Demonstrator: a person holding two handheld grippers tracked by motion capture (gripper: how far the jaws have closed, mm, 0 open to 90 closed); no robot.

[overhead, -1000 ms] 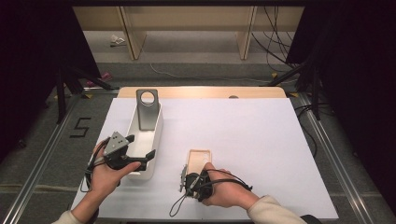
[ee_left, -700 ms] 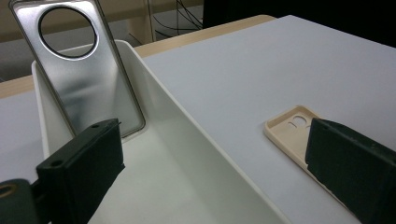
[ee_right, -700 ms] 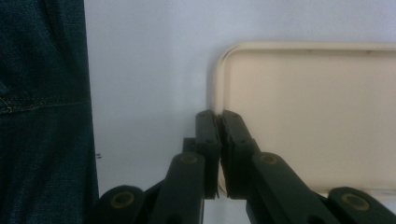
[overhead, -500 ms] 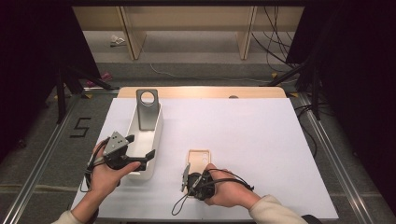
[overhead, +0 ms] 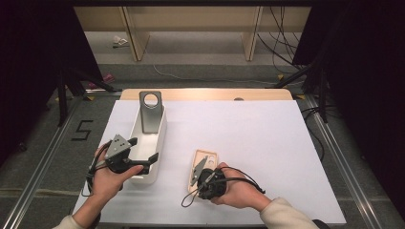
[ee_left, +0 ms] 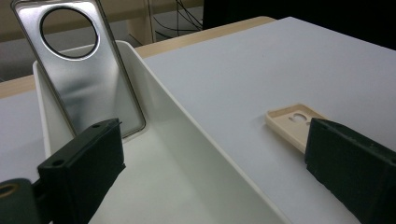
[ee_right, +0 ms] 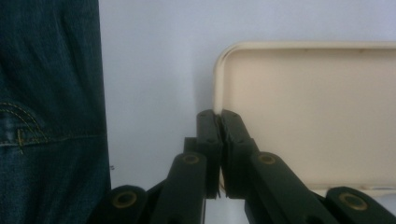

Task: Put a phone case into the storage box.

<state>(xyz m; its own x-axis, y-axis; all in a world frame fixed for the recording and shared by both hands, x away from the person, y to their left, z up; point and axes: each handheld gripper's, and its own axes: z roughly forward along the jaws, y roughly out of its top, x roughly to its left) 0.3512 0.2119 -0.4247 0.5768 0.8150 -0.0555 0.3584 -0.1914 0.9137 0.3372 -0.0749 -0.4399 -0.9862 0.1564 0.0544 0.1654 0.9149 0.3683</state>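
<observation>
One white tray point(overhead: 160, 143) with a metal plate point(overhead: 151, 110) flanks the right gripper point(ee_right: 218, 116), jaws pinching the beige case point(ee_right: 303, 116) rim.

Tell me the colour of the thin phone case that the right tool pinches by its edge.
Pale beige phone case, clearest in the right gripper view.

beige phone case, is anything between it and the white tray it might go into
Nothing visible does. The right gripper is shut on the near edge of the beige phone case, and bare white table lies between it and the white tray. The left gripper, jaws open, straddles the tray's near end and could crowd a placement there.
</observation>
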